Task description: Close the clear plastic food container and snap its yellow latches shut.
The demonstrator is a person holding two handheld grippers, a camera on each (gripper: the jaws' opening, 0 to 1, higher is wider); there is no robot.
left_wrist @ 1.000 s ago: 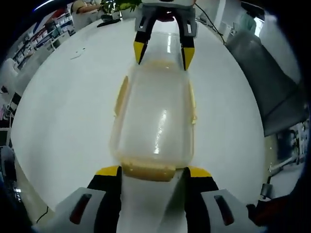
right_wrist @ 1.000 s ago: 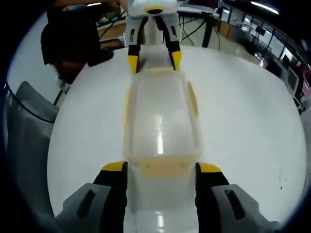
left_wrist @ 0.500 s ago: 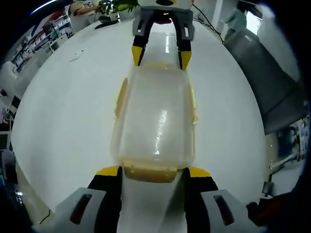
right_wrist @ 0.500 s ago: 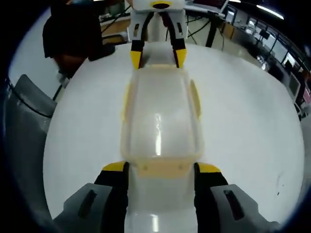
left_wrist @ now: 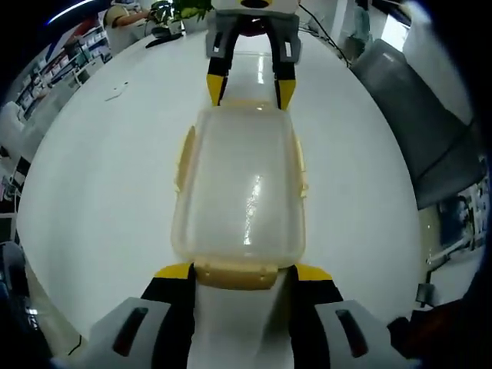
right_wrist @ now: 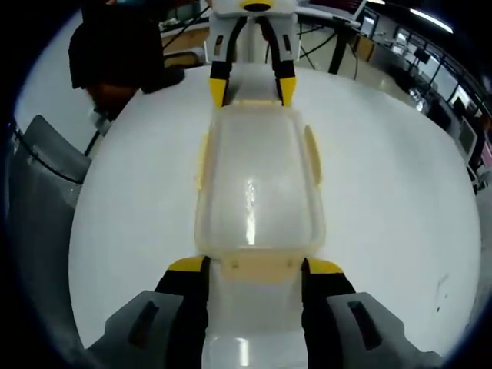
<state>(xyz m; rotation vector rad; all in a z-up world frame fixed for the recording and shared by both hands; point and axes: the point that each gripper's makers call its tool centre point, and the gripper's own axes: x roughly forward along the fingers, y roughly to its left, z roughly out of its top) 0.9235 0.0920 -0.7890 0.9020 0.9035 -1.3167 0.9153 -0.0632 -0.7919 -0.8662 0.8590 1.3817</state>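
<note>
**Container lies between two grippers on white table**

White round table (left_wrist: 100,177) carries everything, with office desks and grey chairs behind it. On its middle lies the clear plastic food container (left_wrist: 238,188), long and rounded, its lid on top and shining with one bright reflection. Yellow latches (left_wrist: 235,275) sit at both short ends and along the long sides. Left gripper (left_wrist: 235,270) has its jaws apart around the near end latch; right gripper (right_wrist: 257,266) stands the same way at the opposite end
</note>
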